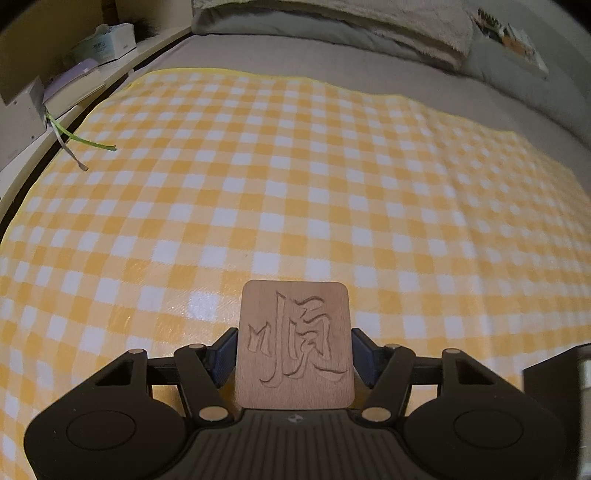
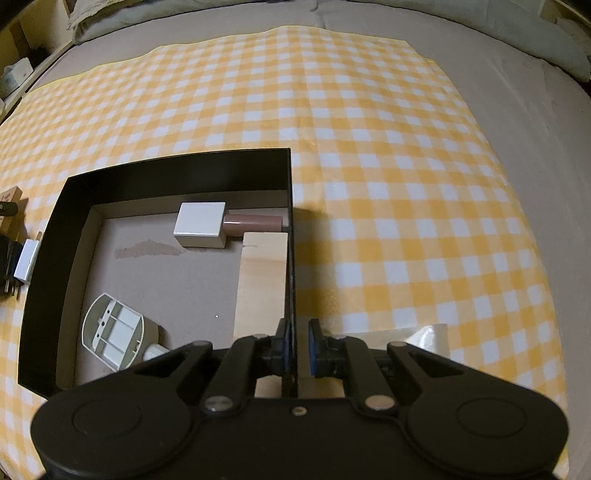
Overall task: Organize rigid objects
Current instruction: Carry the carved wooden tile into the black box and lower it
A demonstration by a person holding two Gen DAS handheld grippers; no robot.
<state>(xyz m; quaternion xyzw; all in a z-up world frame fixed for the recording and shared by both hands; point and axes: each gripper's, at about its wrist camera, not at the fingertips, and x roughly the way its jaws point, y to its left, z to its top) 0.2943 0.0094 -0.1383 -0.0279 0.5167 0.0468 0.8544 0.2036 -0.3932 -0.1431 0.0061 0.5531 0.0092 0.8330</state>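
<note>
1. Over a bed spread with a yellow-and-white checked cloth (image 1: pixel 295 177), the left hand-held gripper (image 1: pixel 293 350) holds a wooden tile (image 1: pixel 293 347) between its blue pads, one pad against each side edge; the tile's lower edge is hidden behind the gripper body.
2. A carved character fills the tile's face, which is turned towards the camera.
3. No earlier view is given, so only the grip itself can be told: the pads sit against the tile's sides.
4. From the right wrist view, the right hand-held gripper (image 2: pixel 295 345) is nearly closed, pinching the right wall of a black box (image 2: pixel 177 166) between its pads.
5. Inside the box lie a white cube (image 2: pixel 199 227), a brown cylinder (image 2: pixel 253 223) touching its right side, a pale wooden board (image 2: pixel 260 280) along the right wall, and a white plastic part (image 2: pixel 114 330) near the front left corner.
6. The board's near end and part of the plastic piece are hidden behind the gripper.
7. At the left edge, outside the box, a small white block (image 2: pixel 26 264) and dark shapes, possibly the other gripper, are cut off.
8. Something pale and glossy (image 2: pixel 430 338) lies just right of the gripper, partly covered.
9. Bedding (image 1: pixel 332 22) lies bunched at the far end.
</note>
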